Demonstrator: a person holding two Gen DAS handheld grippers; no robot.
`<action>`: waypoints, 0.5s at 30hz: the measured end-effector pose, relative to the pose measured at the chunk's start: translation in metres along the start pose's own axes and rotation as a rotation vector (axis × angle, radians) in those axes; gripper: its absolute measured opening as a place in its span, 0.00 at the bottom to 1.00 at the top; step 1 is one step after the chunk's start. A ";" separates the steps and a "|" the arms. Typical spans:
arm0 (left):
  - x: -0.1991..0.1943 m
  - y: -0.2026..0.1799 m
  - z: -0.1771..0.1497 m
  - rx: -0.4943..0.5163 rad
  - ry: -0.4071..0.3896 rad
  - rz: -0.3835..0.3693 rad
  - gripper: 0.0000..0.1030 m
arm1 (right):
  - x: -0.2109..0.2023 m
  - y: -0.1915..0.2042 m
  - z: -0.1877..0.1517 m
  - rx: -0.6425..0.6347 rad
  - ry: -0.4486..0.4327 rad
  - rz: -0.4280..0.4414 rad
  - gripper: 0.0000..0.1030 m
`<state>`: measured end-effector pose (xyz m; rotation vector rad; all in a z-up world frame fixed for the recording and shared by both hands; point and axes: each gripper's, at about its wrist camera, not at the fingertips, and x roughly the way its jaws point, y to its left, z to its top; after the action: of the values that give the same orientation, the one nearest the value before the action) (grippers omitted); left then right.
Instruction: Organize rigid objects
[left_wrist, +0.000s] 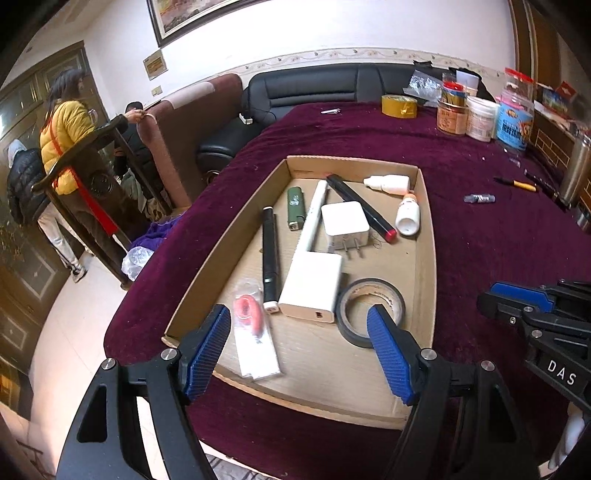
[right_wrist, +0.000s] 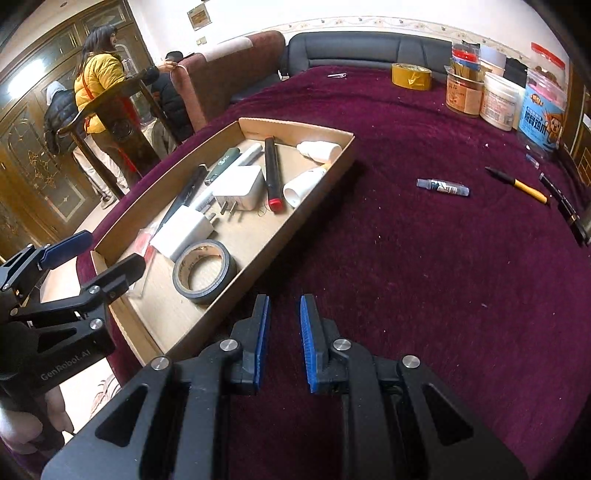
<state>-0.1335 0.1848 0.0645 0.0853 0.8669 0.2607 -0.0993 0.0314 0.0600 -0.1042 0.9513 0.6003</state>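
Left gripper (left_wrist: 299, 325) over cardboard tray (left_wrist: 424, 236), jaws spread wide, empty. Right gripper (right_wrist: 282, 317) above maroon worktop (right_wrist: 424, 277) (jaws narrowly parted, nothing between). Small vial (right_wrist: 442, 187) outside tray, near yellow pen (right_wrist: 519, 184).

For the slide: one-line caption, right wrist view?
Open right hand-held gripper hovers over maroon cloth beside the cardboard tray of sorted items.

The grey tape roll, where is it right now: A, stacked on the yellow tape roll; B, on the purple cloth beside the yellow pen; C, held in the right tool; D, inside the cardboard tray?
D: the grey tape roll lies flat on the floor of the cardboard tray, near its front corner beside the white power bank; neither tool holds it.
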 end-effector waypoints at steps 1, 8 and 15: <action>0.001 -0.003 0.000 0.006 0.003 0.000 0.69 | 0.000 -0.001 -0.001 0.002 0.000 0.002 0.14; 0.003 -0.017 0.000 0.023 0.008 -0.010 0.69 | 0.001 -0.008 -0.004 0.014 -0.007 0.008 0.14; -0.033 -0.006 0.007 -0.100 -0.165 -0.090 0.69 | -0.006 -0.027 -0.007 0.051 -0.049 -0.031 0.14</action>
<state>-0.1476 0.1711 0.0920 -0.0255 0.6908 0.2095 -0.0933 0.0039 0.0559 -0.0578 0.9152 0.5475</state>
